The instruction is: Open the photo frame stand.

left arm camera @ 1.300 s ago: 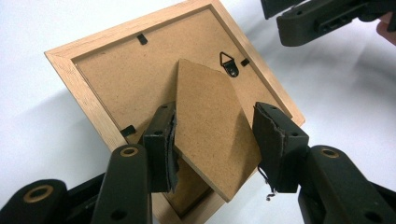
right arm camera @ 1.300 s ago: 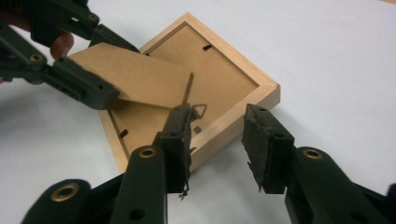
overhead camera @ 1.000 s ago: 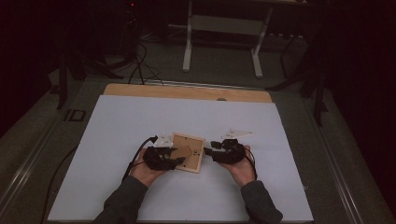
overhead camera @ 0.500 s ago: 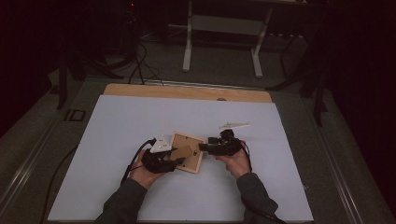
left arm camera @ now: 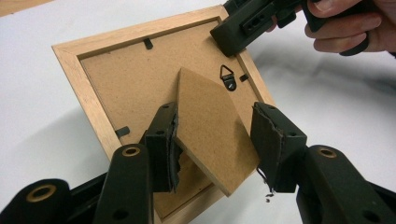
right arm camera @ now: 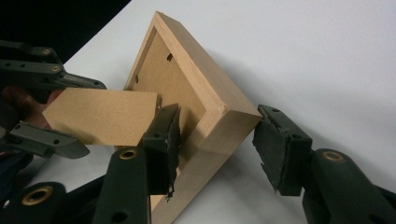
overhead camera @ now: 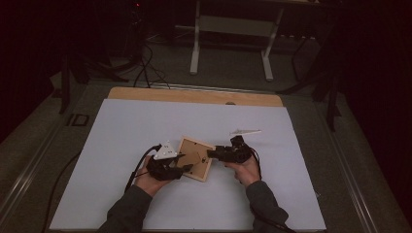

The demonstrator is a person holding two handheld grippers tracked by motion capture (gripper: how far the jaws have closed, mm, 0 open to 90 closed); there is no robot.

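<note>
Fingers (left arm camera: 163, 144) of the left gripper (left arm camera: 212, 149) stand on both sides of the brown stand flap (left arm camera: 210, 135) on the back of the picture frame (left arm camera: 126, 84). One black pad touches the flap's edge. The other pad sits just beside the flap's far edge, and I cannot tell if it presses. The flap sticks up from the frame's back board.

The right gripper (right arm camera: 215, 144) has its fingers (right arm camera: 280, 149) about half open around a corner of the wooden frame. Its jaws have just been closing. One pad is inside the frame against the back, and the other pad sits just beside the outer corner. I cannot tell if they squeeze the wood.

From above, the frame lies face down on the white counter (overhead camera: 121, 126), near the front and about in the middle, turned like a diamond. It sits between the two hands. A small black hanging hook (left arm camera: 228, 77) sits on the back board near the flap's pointed tip.
</note>
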